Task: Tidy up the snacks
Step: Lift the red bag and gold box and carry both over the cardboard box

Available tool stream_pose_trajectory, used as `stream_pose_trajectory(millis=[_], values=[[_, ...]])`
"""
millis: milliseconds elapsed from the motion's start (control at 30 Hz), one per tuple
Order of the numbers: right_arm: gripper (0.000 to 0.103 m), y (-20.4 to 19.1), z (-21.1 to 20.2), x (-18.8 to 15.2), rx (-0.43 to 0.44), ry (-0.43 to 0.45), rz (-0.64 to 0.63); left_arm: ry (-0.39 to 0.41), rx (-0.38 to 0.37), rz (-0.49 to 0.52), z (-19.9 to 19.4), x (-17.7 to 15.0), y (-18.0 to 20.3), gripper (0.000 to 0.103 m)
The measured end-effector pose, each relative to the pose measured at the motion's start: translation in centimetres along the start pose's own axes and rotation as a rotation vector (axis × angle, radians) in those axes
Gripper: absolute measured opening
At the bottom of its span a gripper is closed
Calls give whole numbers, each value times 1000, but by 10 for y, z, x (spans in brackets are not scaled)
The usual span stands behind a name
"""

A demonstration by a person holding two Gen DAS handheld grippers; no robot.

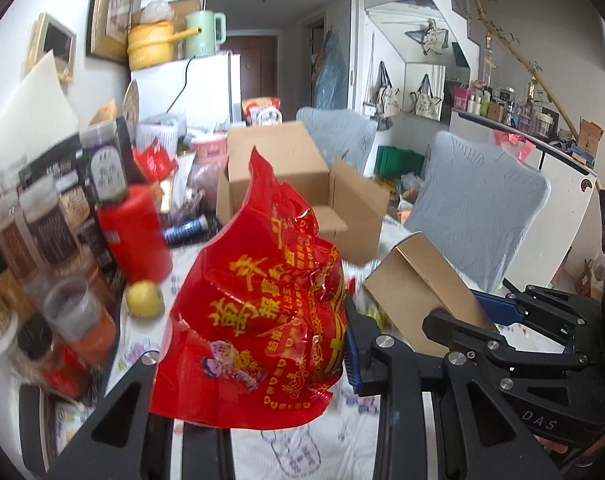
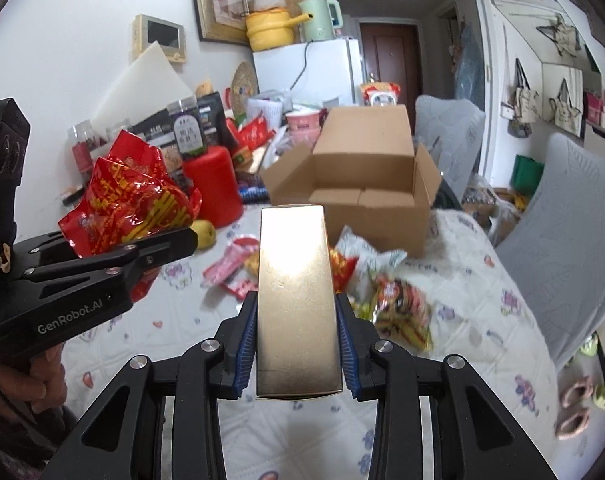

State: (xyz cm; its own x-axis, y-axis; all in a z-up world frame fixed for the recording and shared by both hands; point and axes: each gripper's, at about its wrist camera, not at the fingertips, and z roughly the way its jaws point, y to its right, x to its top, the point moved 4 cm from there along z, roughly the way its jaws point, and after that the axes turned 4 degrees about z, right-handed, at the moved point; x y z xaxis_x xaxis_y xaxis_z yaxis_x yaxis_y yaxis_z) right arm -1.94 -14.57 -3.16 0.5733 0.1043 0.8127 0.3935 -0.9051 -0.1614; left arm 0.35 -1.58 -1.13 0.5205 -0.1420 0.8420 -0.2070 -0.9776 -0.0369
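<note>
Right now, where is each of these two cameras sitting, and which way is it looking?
Left wrist view: on the left gripper, looking along its fingers past the crinkled red foil snack bag it holds, toward the open brown cardboard box; the right gripper shows.
Right wrist view: on the right gripper, clamping a shiny gold rectangular carton; left gripper and hand show.
Shared: box, bag, carton, quilted floral tablecloth.

Open cardboard box [image 2: 362, 184] stands far centre, unobstructed from above; loose snack packets [image 2: 398, 300] litter the near path; jars [image 1: 42, 240] crowd the left
</note>
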Motion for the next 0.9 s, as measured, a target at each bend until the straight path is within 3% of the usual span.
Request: stream_pose_trajectory(millis=[333, 900], values=[[36, 15, 21, 59, -7, 51, -29, 53, 16, 14, 30, 52, -12, 32], [36, 53, 97, 153, -38, 87, -49, 78, 53, 45, 126, 139, -40, 32]])
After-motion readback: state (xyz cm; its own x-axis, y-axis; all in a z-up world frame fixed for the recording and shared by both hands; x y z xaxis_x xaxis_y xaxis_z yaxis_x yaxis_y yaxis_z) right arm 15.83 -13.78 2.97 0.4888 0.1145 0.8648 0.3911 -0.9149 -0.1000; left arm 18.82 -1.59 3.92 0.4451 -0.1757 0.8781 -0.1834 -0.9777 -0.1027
